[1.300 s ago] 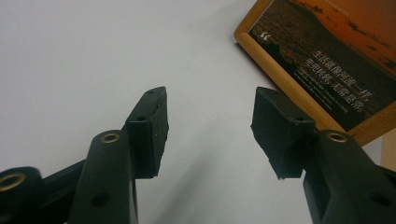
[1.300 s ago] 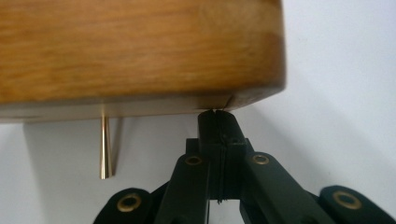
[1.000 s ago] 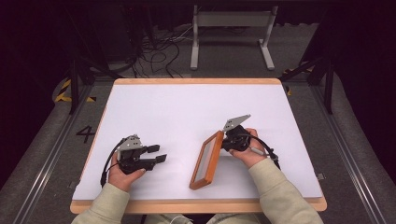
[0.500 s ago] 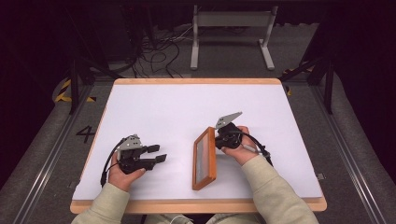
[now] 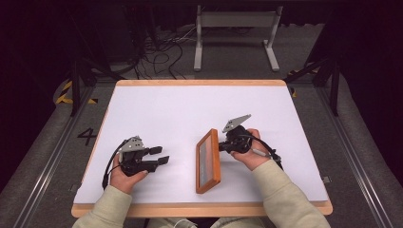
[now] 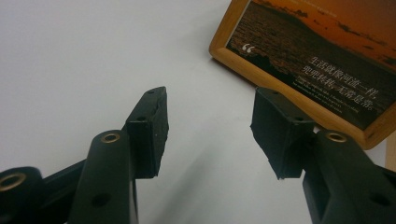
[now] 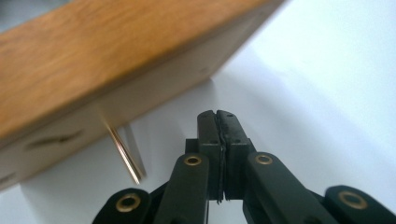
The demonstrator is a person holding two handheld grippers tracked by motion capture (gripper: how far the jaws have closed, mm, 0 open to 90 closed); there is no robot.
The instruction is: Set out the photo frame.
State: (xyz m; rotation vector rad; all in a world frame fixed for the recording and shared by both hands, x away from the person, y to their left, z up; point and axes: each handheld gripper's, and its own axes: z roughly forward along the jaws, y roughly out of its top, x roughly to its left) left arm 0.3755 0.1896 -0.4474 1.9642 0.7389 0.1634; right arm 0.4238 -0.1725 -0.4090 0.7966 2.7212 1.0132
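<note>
Now the white table (image 5: 190,114) lies under both my hands. On it, toward its near right part, the wooden picture frame (image 5: 208,161) stands tilted on one long edge, picture side facing left. My right gripper (image 5: 227,146) sits just beside the frame's back, jaws pressed together with nothing between them, near a thin brass stand leg (image 7: 125,154). My left gripper (image 5: 159,156) rests well apart on the left, jaws spread and empty.
</note>
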